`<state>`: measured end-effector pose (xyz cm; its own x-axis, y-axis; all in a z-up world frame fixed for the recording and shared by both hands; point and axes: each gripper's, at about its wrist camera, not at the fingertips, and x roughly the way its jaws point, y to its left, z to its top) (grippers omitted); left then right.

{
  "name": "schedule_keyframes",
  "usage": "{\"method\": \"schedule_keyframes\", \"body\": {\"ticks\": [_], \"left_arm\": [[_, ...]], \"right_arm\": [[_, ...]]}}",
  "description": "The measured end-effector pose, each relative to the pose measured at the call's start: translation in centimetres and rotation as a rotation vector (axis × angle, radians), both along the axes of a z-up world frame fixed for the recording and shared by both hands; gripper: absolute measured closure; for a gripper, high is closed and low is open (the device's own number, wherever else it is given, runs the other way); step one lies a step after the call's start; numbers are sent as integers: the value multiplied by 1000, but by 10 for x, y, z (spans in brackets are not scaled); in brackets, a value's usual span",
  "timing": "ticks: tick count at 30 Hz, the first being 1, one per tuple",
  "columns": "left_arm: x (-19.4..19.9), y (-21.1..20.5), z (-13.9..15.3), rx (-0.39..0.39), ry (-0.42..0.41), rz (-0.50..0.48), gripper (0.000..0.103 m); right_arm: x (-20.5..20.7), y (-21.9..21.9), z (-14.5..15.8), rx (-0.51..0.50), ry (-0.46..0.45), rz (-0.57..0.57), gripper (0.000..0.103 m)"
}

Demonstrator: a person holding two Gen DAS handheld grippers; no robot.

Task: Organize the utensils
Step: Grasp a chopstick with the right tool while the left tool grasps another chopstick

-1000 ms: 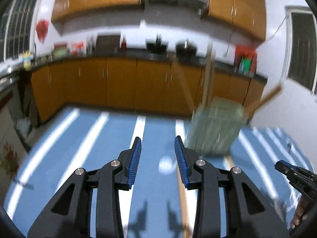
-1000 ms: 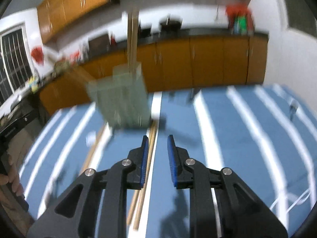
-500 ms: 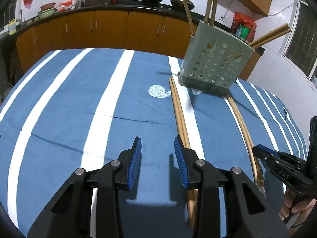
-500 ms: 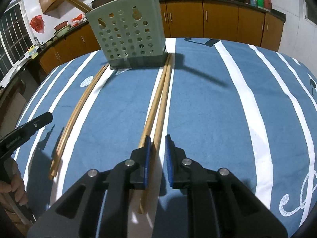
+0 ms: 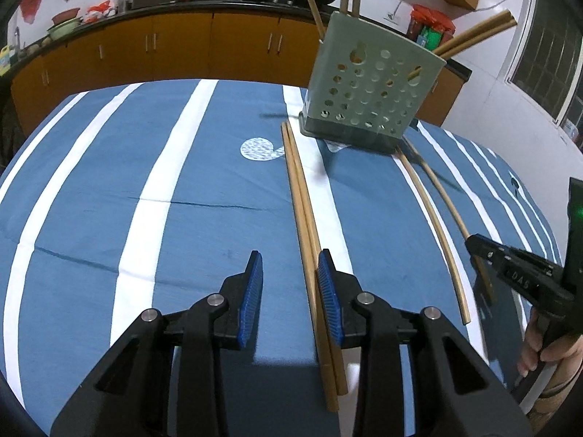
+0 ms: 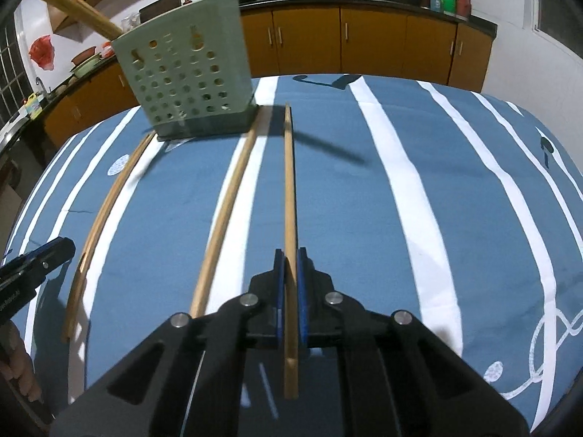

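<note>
A pale green perforated utensil holder [image 5: 371,83] stands on the blue striped tablecloth with several wooden chopsticks sticking out; it also shows in the right wrist view [image 6: 189,83]. My right gripper [image 6: 288,273] is shut on one wooden chopstick [image 6: 289,189], which points toward the holder. A second chopstick [image 6: 229,211] lies just left of it. My left gripper [image 5: 288,276] is open low over the cloth, its right finger beside a pair of chopsticks [image 5: 304,211]. The right gripper [image 5: 510,273] shows at the right edge of the left wrist view.
Another chopstick pair [image 5: 433,211] lies on the cloth right of the holder; it shows at the left in the right wrist view [image 6: 105,211]. Orange kitchen cabinets [image 5: 182,47] and a dark counter with pots run along the far wall. The left gripper's tip [image 6: 32,266] shows at the left edge.
Both grippers tipped down and came low over the table. My right gripper closed on one chopstick and shifted it right, away from its partner. My left gripper moved closer to the left chopstick pair.
</note>
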<state>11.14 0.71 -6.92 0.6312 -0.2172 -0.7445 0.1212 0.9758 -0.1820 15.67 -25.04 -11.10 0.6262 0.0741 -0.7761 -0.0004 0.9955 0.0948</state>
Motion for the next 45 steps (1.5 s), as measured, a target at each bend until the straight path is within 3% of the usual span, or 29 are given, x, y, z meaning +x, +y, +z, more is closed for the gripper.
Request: {"method": "schedule_keyframes", "body": {"ticks": [14,19,27,45], "left_arm": [[3,-18,-7,91,12,-28,80],[7,-20,-8,121,15,-9,95],[17,16,-7,114,28,110,95],[20,19,-8,102,23,107,95]], "right_arm": [[0,1,0,-8,-5,13,94],[0,5,0,-11,-8,31,93],[3,-2,0,-25,-18,-7,95],[7,-5,-2,-29,-21,-2,93]]}}
